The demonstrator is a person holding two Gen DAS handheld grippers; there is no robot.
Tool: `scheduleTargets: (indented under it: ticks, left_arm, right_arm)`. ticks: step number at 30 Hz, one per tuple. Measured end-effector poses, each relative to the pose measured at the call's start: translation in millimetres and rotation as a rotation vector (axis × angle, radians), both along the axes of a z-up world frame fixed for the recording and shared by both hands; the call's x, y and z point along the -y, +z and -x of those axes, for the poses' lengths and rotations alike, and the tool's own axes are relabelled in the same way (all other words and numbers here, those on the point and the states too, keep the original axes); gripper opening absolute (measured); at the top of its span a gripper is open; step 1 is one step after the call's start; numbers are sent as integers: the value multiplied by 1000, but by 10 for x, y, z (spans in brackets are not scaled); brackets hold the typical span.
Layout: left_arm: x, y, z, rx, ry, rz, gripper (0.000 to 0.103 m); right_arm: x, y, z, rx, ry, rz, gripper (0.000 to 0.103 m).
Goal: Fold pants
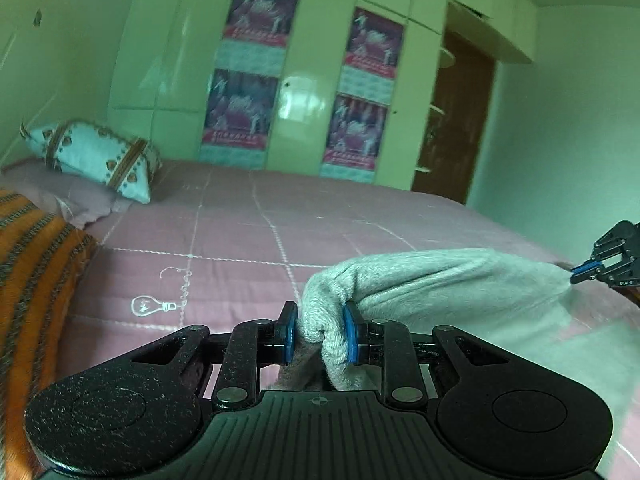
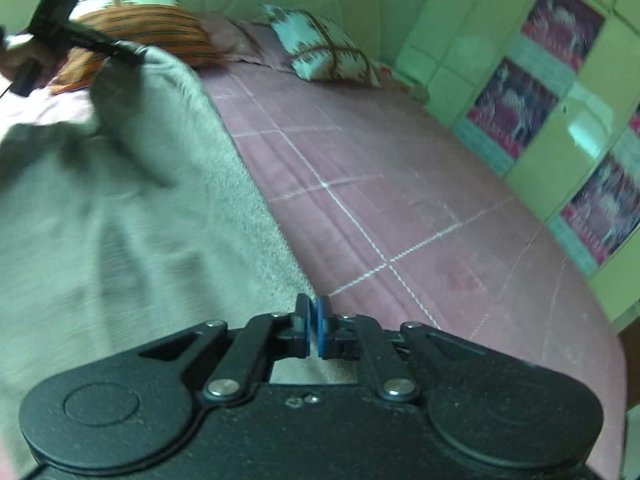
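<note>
Left gripper and right gripper each clamp the grey pants edge — stretched taut over bed, ready to fold.

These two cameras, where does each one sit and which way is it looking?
Left wrist: sits on the left gripper, looking across the bed at the wardrobe; its jaws pinch the pants.
Right wrist: sits on the right gripper, looking along the bed toward the pillow; jaws shut on the pants' edge.
Shared: bed, pants, pillow, each other's gripper.
</note>
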State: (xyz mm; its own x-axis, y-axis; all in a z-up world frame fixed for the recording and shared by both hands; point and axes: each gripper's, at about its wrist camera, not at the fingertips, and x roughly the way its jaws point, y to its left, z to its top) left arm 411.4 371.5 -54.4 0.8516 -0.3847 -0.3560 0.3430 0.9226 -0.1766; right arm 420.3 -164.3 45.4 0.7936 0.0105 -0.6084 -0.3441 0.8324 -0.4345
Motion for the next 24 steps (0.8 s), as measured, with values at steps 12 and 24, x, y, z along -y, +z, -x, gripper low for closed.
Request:
scheduleTargets:
  ticks: [12,24]
  left_arm:
    - [122,-606,1730,-285,346,45,38]
    - [164,-785,1551,-345,438,636,52]
  right_arm:
    - [-490,-727,1596,18,-223,-243,11]
    - [314,-1093,1490,51,-665,-972,29]
